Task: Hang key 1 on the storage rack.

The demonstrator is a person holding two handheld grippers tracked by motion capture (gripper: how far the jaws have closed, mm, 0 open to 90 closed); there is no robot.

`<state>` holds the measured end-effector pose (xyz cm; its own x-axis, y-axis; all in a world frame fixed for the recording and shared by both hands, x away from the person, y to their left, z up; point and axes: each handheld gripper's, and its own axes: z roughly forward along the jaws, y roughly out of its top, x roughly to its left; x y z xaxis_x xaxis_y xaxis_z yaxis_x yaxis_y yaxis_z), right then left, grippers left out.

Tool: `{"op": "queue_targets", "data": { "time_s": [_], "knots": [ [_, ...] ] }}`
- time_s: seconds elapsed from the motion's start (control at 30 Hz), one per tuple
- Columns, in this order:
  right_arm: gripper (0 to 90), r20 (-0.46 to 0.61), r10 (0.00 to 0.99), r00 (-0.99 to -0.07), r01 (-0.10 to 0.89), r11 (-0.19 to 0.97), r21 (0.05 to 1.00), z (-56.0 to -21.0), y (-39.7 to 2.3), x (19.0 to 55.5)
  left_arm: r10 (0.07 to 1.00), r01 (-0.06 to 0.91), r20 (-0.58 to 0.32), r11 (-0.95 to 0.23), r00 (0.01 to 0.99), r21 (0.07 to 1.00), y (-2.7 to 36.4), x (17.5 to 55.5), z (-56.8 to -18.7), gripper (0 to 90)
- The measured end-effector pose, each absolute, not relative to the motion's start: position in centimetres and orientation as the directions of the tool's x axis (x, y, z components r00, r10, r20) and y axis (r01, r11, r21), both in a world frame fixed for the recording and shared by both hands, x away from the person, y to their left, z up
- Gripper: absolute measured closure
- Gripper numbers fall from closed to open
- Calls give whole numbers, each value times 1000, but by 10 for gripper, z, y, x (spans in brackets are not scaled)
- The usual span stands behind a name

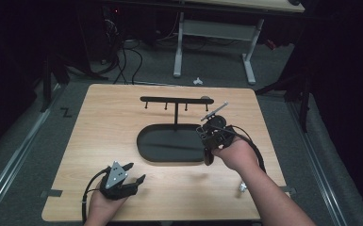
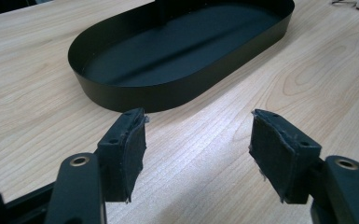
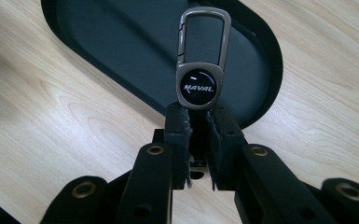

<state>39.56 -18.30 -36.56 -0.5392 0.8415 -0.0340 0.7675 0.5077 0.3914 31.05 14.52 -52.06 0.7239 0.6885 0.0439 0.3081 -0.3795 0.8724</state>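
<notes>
We see the right gripper (image 3: pixel 198 122) pinching the lower end of a metal key ring (image 3: pixel 201 60) marked HAVAL, whose clip loop sticks out straight ahead of the pressed pads, above the black oval tray (image 3: pixel 265 56) that lies beneath and beyond the jaws. In the high view this gripper (image 1: pixel 212 123) hangs over the tray's right end, below the right tip of the black hook rack (image 1: pixel 176 100). Our left gripper (image 2: pixel 198 149) rests low over the wooden table (image 2: pixel 37 84) with its jaws spread wide around nothing, the tray just ahead of them.
</notes>
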Motion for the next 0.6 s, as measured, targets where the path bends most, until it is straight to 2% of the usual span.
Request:
{"op": "queue_targets", "data": {
  "time_s": [0.6],
  "knots": [
    [801,-43,838,-545,750,509,421,-354,-164,413,689,301,61,-392,723,869,153,301,-521,360]
  ]
}}
